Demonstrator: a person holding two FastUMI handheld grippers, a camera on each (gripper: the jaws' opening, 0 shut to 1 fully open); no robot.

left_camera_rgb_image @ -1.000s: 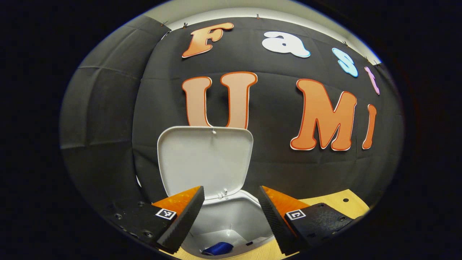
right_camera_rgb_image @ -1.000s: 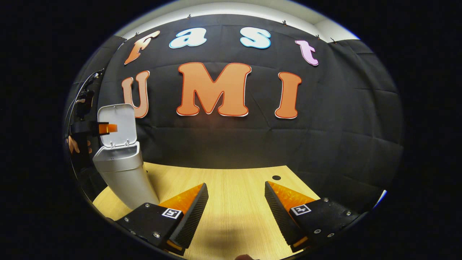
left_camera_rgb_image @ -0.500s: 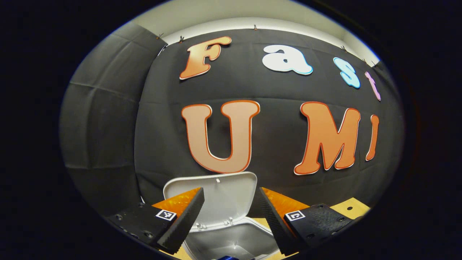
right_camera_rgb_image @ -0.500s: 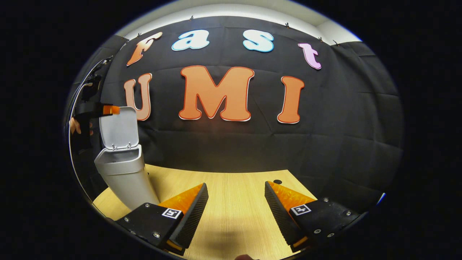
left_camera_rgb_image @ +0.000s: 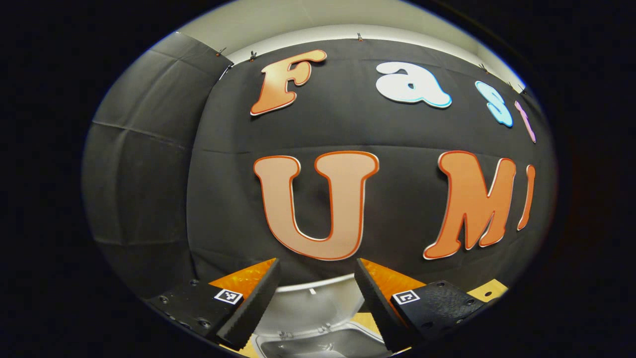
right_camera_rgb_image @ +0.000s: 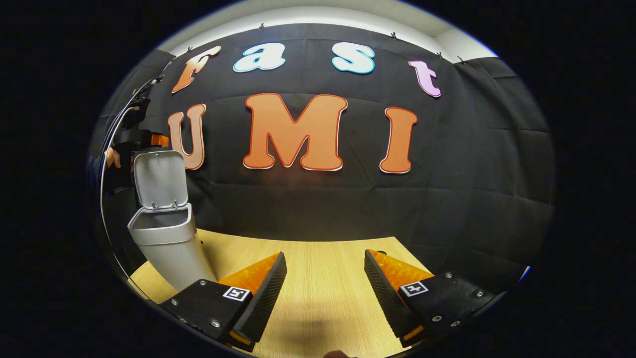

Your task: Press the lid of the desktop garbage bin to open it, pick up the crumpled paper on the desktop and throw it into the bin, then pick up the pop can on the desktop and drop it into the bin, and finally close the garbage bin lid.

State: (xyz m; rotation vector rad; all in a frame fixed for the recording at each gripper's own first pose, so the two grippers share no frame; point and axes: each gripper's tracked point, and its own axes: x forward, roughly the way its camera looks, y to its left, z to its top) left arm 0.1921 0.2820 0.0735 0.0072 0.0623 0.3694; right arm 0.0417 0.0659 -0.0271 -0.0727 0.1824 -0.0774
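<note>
My left gripper point(left_camera_rgb_image: 317, 298), fingers spread and holding nothing, hovers above the upright smooth white plastic lid point(left_camera_rgb_image: 318, 303) of the tapered grey desktop garbage bin point(right_camera_rgb_image: 169, 243), which stands at nine o'clock in the right gripper view on the pale wood-grain desktop point(right_camera_rgb_image: 323, 278). To close it well, I judge I should go over the lid's top edge and push it forward and down gently. My right gripper point(right_camera_rgb_image: 325, 291) waits spread, empty.

No readable text, brand or number shows on the garbage bin point(right_camera_rgb_image: 166, 238). Each gripper finger carries a small square black-and-white marker point(right_camera_rgb_image: 236, 293), which is a pattern, not lettering.
</note>
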